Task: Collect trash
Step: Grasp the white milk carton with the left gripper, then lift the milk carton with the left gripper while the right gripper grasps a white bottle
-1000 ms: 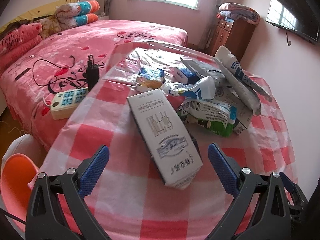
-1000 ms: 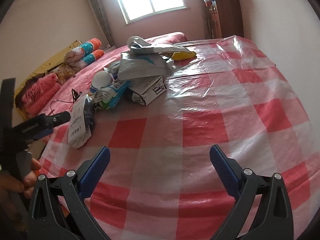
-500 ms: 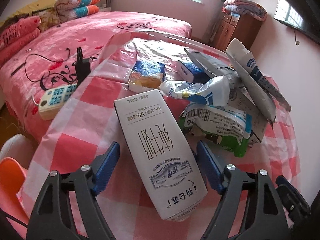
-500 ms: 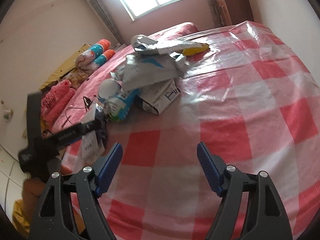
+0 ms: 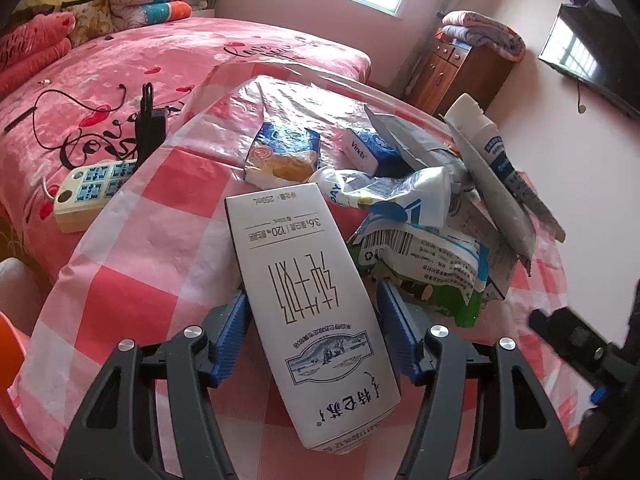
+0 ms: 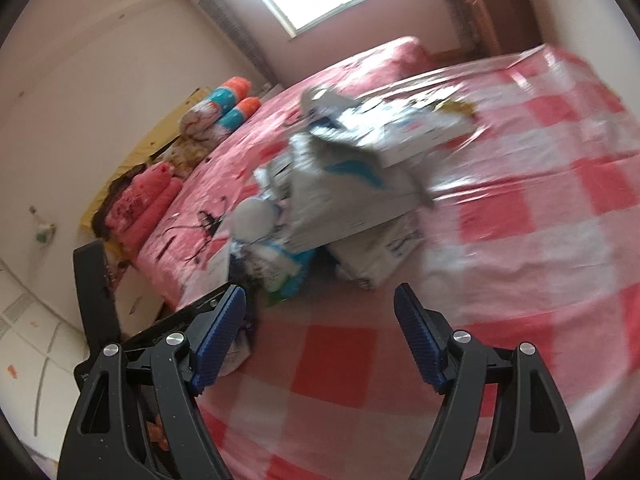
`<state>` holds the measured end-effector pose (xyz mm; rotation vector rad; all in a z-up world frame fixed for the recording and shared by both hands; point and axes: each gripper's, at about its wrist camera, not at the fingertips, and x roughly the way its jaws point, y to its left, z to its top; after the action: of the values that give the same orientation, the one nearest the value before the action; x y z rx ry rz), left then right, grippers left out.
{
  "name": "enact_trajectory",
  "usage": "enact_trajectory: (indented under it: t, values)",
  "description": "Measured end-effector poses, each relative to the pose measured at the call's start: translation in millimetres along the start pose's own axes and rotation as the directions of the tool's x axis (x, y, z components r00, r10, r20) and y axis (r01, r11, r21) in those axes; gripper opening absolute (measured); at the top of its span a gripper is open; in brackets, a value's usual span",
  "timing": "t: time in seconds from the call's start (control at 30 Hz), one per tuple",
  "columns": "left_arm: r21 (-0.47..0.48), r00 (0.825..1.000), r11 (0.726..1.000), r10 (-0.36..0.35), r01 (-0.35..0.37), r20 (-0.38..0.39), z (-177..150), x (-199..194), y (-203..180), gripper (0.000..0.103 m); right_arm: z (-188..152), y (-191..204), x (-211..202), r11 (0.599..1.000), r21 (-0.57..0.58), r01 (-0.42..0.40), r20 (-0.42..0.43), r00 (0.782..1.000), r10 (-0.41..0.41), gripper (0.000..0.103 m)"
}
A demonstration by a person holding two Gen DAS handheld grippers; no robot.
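White milk carton [image 5: 308,304] on checked desk [image 5: 152,216], long axis along left gripper [image 5: 312,332], pads flanking its sides, contact unclear so grip not confirmed; right gripper [image 6: 320,332] open, empty, farther, facing trash pile [image 6: 340,188].

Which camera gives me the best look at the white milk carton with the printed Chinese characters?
The left wrist view. The white milk carton lies there sharp and in full, lengthwise between the left tool's blue pads, which are close against its sides. The right wrist view is motion-blurred; only a pale sliver, probably the carton, shows behind the right tool's pad.
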<state>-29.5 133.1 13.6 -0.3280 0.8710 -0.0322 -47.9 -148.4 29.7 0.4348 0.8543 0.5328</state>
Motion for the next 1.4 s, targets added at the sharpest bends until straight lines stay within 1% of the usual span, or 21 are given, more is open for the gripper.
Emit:
enact_trajectory:
  t: [0.07,0.13,0.17,0.2,0.27,0.37,0.47,0.53,0.57,0.63,0.7,0.83,0.93,1.0,1.27,1.4]
  values:
    - [-0.012,1.0,1.0,-0.015,0.015,-0.001,1.1,-1.0,4.8,0.06,-3.6,4.0,10.2,0.997,0.025,-0.068,-0.025,0.997,0.069,0.077]
    - [-0.02,1.0,0.999,-0.03,0.03,0.002,2.0,-3.2,9.8,0.058,-5.8,10.3,15.9,0.994,0.024,-0.104,-0.035,0.994,0.105,0.077]
    - [-0.02,0.999,0.999,-0.034,0.034,0.003,2.3,-4.4,11.1,0.057,-6.9,15.5,19.3,0.992,0.014,-0.122,-0.04,0.992,0.122,0.075]
    - [-0.021,0.999,0.999,-0.037,0.037,0.004,2.7,-5.5,13.0,0.056,-6.9,19.2,20.3,0.992,0.006,-0.13,-0.042,0.991,0.13,0.072]
    - [-0.025,0.999,0.999,-0.042,0.042,0.006,3.3,-7.4,16.4,0.056,-5.9,30.2,21.3,0.991,-0.024,-0.135,-0.041,0.99,0.134,0.07]
    - [-0.029,0.999,0.998,-0.052,0.052,0.015,3.0,-12.1,20.7,0.056,-2.9,49.8,19.3,0.989,-0.092,-0.113,-0.033,0.993,0.11,0.065]
    - [-0.025,0.998,0.998,-0.06,0.061,0.026,3.1,-18.8,23.5,0.056,0.6,72.7,14.9,0.978,-0.193,-0.074,-0.012,0.997,0.073,0.065]
    - [-0.018,0.998,0.998,-0.058,0.059,0.037,2.7,-23.3,25.1,0.056,2.9,87.1,17.1,0.965,-0.263,-0.02,0.004,1.0,0.022,0.065]
    - [-0.014,0.997,0.998,-0.056,0.056,0.045,2.6,-26.0,25.9,0.056,5.5,93.3,19.6,0.957,-0.29,0.022,0.017,1.0,-0.018,0.065]
    - [-0.009,0.997,0.999,-0.05,0.05,0.057,2.7,-30.3,27.6,0.056,12.0,99.3,25.8,0.947,-0.314,0.065,0.028,0.998,-0.059,0.065]
    - [-0.008,0.997,0.999,-0.045,0.046,0.065,2.8,-33.2,30.1,0.056,19.0,98.9,34.4,0.942,-0.319,0.104,0.036,0.995,-0.098,0.065]
    - [-0.021,0.996,0.999,-0.039,0.041,0.074,3.1,-37.3,38.4,0.056,30.2,91.9,51.9,0.948,-0.293,0.122,0.007,0.992,-0.126,0.066]
    - [-0.028,0.997,0.999,-0.037,0.039,0.073,3.4,-36.9,42.8,0.056,40.7,88.6,70.4,0.958,-0.26,0.118,-0.038,0.99,-0.132,0.066]
    - [-0.03,0.997,0.999,-0.034,0.036,0.074,3.6,-36.6,45.4,0.056,47.2,89.8,82.4,0.959,-0.25,0.13,-0.058,0.987,-0.149,0.066]
    - [-0.039,0.996,0.998,-0.038,0.041,0.075,3.3,-35.6,53.8,0.056,49.2,91.9,109.1,0.953,-0.224,0.203,-0.088,0.97,-0.227,0.066]
    - [-0.044,0.997,0.998,-0.045,0.048,0.066,0.4,-33.7,57.5,0.056,46.2,88.3,114.2,0.95,-0.232,0.21,-0.082,0.969,-0.234,0.053]
